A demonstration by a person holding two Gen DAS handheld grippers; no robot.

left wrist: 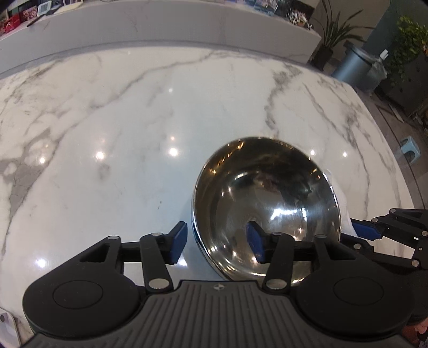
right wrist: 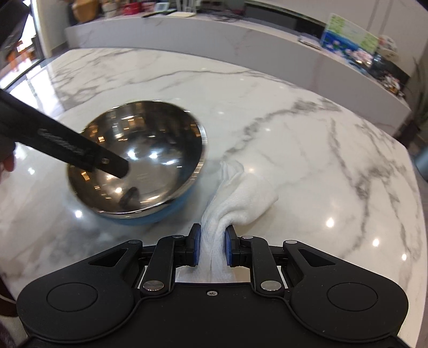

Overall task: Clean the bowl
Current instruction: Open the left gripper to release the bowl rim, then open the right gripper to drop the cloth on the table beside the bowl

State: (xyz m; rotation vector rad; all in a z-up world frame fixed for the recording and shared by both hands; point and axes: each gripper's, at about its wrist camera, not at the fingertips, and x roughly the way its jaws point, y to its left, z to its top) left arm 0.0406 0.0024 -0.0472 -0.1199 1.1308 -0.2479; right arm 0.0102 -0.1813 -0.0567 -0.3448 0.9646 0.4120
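Note:
A steel bowl with a blue outside stands upright on the white marble table. My left gripper straddles its near rim, one blue pad outside and one inside. Neither pad touches the wall, so it is open. In the right wrist view a black finger of the left gripper reaches into the bowl. My right gripper is shut on a white cloth, which trails onto the table just right of the bowl. The right gripper and a bit of cloth also show beside the bowl.
A raised marble ledge with books and small items runs along the back. Beyond the table's right edge are potted plants, a grey bin and a small blue stool. Bare marble lies left of and beyond the bowl.

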